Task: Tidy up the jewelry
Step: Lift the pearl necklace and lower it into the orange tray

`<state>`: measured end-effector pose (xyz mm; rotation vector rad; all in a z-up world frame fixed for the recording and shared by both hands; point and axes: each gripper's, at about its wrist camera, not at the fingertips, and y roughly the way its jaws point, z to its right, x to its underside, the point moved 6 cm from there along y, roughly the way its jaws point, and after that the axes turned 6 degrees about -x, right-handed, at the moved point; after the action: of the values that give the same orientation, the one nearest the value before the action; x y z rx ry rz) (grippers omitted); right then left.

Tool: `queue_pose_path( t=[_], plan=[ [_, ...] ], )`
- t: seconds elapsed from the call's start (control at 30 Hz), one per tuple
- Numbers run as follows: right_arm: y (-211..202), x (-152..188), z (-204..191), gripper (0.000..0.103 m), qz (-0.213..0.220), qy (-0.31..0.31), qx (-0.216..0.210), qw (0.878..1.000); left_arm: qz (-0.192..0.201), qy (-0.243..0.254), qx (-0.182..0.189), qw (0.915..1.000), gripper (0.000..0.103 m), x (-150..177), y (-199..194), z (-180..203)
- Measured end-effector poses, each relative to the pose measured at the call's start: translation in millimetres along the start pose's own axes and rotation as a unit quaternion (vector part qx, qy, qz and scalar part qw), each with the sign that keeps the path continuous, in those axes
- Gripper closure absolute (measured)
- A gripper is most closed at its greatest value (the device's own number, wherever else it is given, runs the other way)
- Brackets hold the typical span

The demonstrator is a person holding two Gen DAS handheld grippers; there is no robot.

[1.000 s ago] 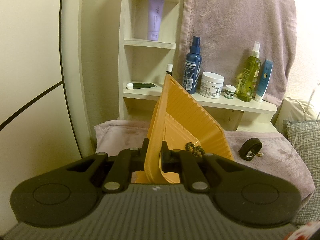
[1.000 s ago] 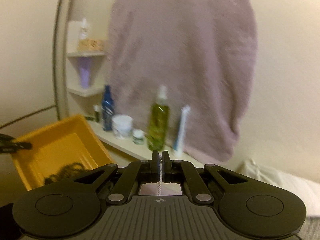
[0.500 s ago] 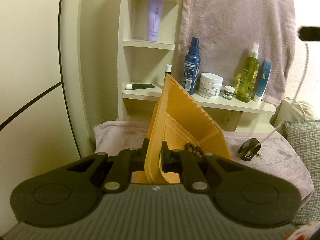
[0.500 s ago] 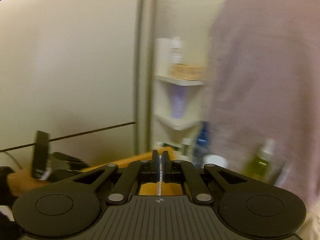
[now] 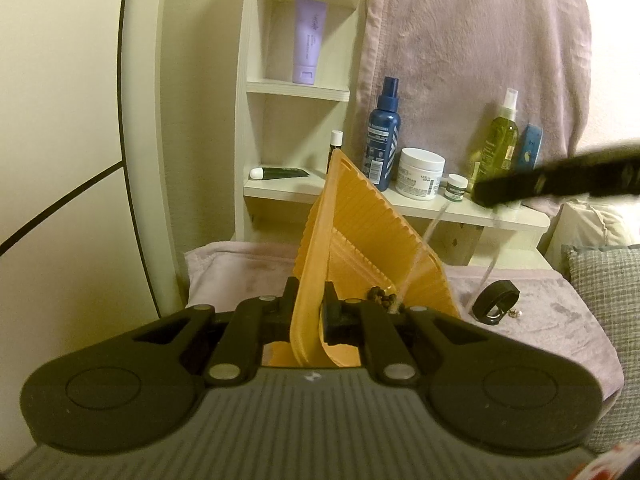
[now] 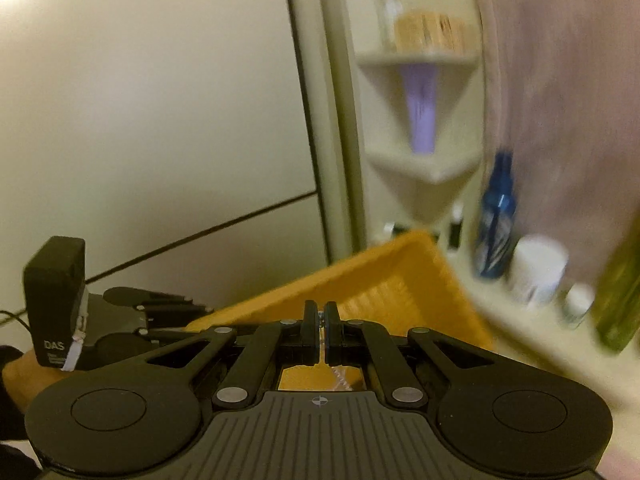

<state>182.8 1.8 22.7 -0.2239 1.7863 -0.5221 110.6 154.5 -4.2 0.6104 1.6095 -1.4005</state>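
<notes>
One ribbed orange plastic tray (image 5: 360, 236), tilted up on edge; left gripper (image 5: 307, 300) fingers clamp its rim. One dark beaded bracelet (image 5: 380, 294) lies in the tray's low corner. One thin silver bead chain (image 5: 426, 240) hangs from the right gripper (image 6: 320, 320), fingers pinched closed on it, and drops over the tray's rim at 3 o'clock. One black strap loop (image 5: 496, 295) on the mauve fleece blanket (image 5: 540, 304), further toward 3 o'clock, with open blanket around it. Five containers line the white shelf ledge (image 5: 460, 210) at 12 o'clock.

Tray (image 5: 360, 232) tilted before shelf (image 5: 400, 208); beads (image 5: 380, 294) in tray; strap (image 5: 496, 296) right of tray, on blanket (image 5: 540, 312).
</notes>
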Motion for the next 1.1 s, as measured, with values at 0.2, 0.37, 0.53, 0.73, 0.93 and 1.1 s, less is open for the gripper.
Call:
queue_pose_path(
  t=[0.2,0.37,0.53,0.73,0.93,1.1],
  plan=[
    [24,31,15,0.101,-0.03,0.046,-0.016,0.998,-0.001,0.0,0.004,1.0,0.094,0,1,-2],
    [32,48,29,0.101,-0.049,0.065,-0.011,0.997,-0.006,-0.008,0.004,0.9999,0.094,1,3,-6],
    [35,55,36,0.101,-0.052,0.08,-0.006,0.995,-0.007,-0.012,0.003,0.9999,0.094,2,4,-6],
    [42,55,33,0.101,-0.051,0.089,-0.011,0.995,-0.013,-0.029,0.0,0.9995,0.094,3,5,-9],
    [52,57,28,0.101,-0.052,0.091,-0.014,0.994,-0.013,-0.034,-0.006,0.9993,0.094,2,4,-8],
    [57,59,28,0.101,-0.057,0.101,-0.013,0.993,-0.015,-0.039,-0.005,0.9991,0.094,3,4,-9]
  ],
)
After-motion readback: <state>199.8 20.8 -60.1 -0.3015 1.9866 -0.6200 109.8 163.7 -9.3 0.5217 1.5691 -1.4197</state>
